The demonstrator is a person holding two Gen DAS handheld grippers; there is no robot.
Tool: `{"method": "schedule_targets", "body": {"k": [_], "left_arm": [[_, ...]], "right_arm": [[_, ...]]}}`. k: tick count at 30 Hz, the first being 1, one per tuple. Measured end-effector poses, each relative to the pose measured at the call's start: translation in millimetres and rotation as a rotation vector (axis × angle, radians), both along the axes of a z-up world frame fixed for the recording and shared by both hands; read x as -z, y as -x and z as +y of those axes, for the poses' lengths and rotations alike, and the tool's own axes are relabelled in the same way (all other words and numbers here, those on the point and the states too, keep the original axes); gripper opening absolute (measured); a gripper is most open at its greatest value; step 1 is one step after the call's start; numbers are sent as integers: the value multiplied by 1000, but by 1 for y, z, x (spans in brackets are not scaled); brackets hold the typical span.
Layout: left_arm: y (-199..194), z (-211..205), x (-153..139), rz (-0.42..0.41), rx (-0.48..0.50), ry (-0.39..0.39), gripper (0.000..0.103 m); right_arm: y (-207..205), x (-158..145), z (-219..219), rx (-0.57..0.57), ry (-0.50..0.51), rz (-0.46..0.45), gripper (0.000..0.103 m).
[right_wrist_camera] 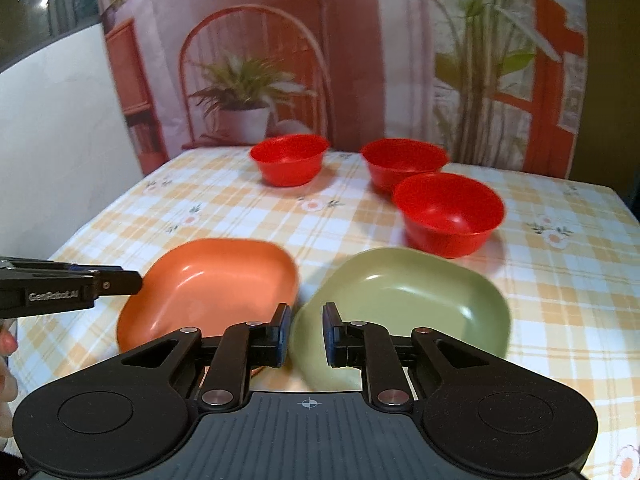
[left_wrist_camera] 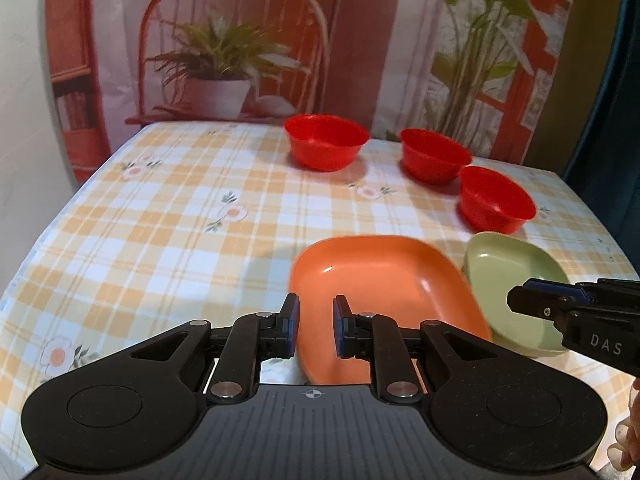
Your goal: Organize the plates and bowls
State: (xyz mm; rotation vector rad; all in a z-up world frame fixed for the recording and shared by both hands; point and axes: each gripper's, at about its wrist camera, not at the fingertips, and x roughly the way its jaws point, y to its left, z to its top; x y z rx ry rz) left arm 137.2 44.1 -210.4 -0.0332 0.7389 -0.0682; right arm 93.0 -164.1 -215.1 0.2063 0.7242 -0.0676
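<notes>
Black, with blue pads, our left hand-held gripper (left_wrist_camera: 316, 328) has the near rim of the orange plate (left_wrist_camera: 384, 284) between its fingers; a gap shows beside the rim, so we cannot tell if it is clamped. Our right hand-held gripper (right_wrist_camera: 305, 332) sits likewise around the near rim of the green plate (right_wrist_camera: 404, 308), its grip equally unclear.

Both plates rest side by side on the checked table (right_wrist_camera: 200, 208), nearly touching. Three red bowls (left_wrist_camera: 326, 142) stand farther back, two close together on the right.

To do this step well, we judge each rim should be seated deep between the pads before lifting, then one plate raised level and nested into the other.

Each plate's near edge is hidden behind the gripper bodies, and motion blur softens the rims, so contact is hard to confirm.
</notes>
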Motion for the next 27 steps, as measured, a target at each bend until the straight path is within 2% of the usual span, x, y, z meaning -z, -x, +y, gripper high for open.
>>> {"method": "schedule_targets", "body": {"k": [13, 21, 27], "left_arm": [[-26, -53, -4, 5, 169, 38, 19], [-49, -90, 0, 8, 263, 14, 19], [-66, -108, 9, 47, 312, 5, 19]], "right_arm": [[13, 6, -44, 125, 34, -7, 17], [25, 11, -73, 195, 30, -2, 17], [33, 22, -86, 227, 20, 28, 19]]}}
